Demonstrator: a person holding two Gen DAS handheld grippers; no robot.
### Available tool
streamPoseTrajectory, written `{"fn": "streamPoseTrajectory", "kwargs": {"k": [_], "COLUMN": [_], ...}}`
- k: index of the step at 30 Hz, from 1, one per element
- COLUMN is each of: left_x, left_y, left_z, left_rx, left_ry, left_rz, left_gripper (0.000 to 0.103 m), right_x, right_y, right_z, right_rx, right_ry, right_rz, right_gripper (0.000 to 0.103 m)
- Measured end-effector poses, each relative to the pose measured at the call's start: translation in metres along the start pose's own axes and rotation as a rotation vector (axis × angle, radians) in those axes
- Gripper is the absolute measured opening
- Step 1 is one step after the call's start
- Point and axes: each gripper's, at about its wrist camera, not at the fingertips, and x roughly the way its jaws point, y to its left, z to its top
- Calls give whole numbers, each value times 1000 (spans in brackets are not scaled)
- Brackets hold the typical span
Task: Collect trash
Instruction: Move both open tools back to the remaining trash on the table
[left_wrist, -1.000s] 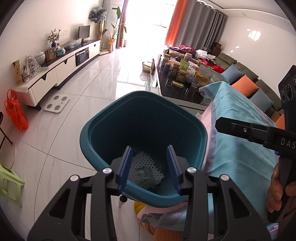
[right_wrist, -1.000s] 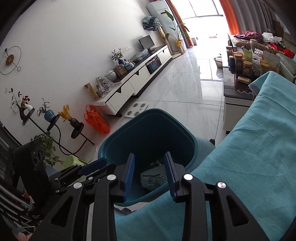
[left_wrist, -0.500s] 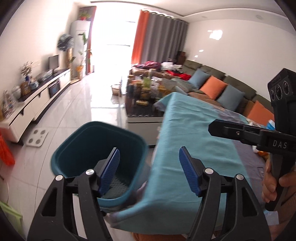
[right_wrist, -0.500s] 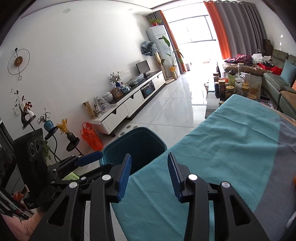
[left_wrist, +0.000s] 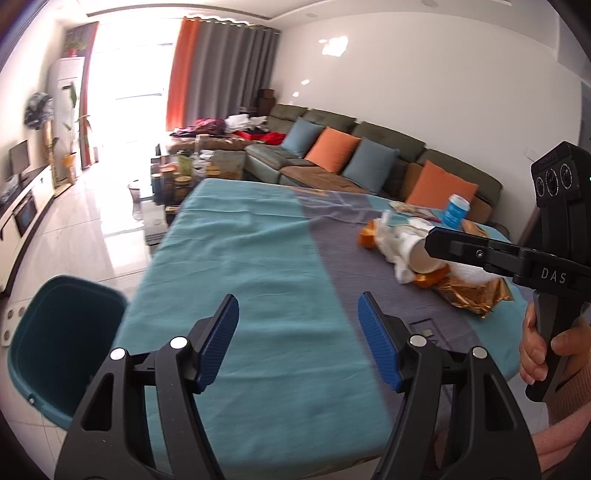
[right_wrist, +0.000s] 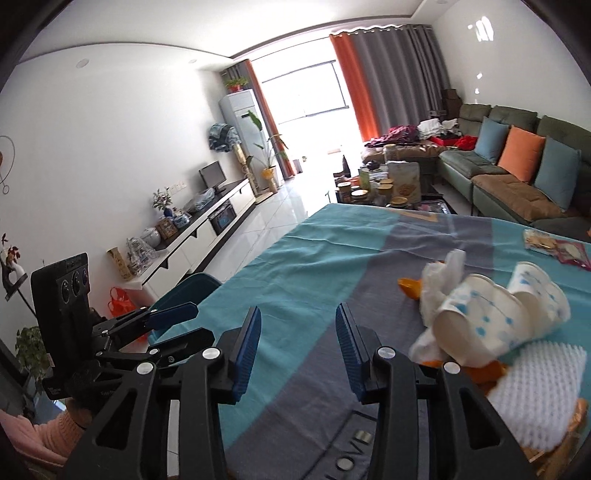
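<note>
A pile of trash lies on the teal and grey cloth of the table (left_wrist: 258, 266): paper cups (right_wrist: 480, 314), crumpled tissue (left_wrist: 391, 240), orange peel (left_wrist: 365, 238), white foam (right_wrist: 532, 384) and a gold wrapper (left_wrist: 472, 291). The teal bin (left_wrist: 59, 339) stands on the floor off the table's left edge. My left gripper (left_wrist: 297, 328) is open and empty over the cloth. My right gripper (right_wrist: 297, 343) is open and empty, just left of the cups.
A blue-labelled cup (left_wrist: 456, 208) and snack packets (right_wrist: 554, 245) lie at the table's far side. A sofa with cushions (left_wrist: 369, 158) runs along the right wall. A low table crowded with jars (right_wrist: 376, 188) stands beyond. A TV cabinet (right_wrist: 207, 229) lines the left wall.
Both grippers have swung right, away from the bin and over the table toward the trash pile. The left jaws have opened wider. The foam piece stays in the bin.
</note>
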Motion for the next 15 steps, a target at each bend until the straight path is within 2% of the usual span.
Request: {"fn": "streamPoseTrajectory", "kwargs": {"k": [9, 15], "left_x": [45, 80], "left_y": [-60, -91], "left_z": [16, 29], "left_rx": [68, 96], "left_ry": [48, 90], "left_rz": [-144, -211], "left_gripper": [67, 70], "right_x": [-60, -80], "right_y": [-64, -108], "right_z": [-14, -23], "right_rx": [112, 203], "right_ry": [-82, -95], "right_rz": [-172, -262], "right_gripper": [42, 46]}}
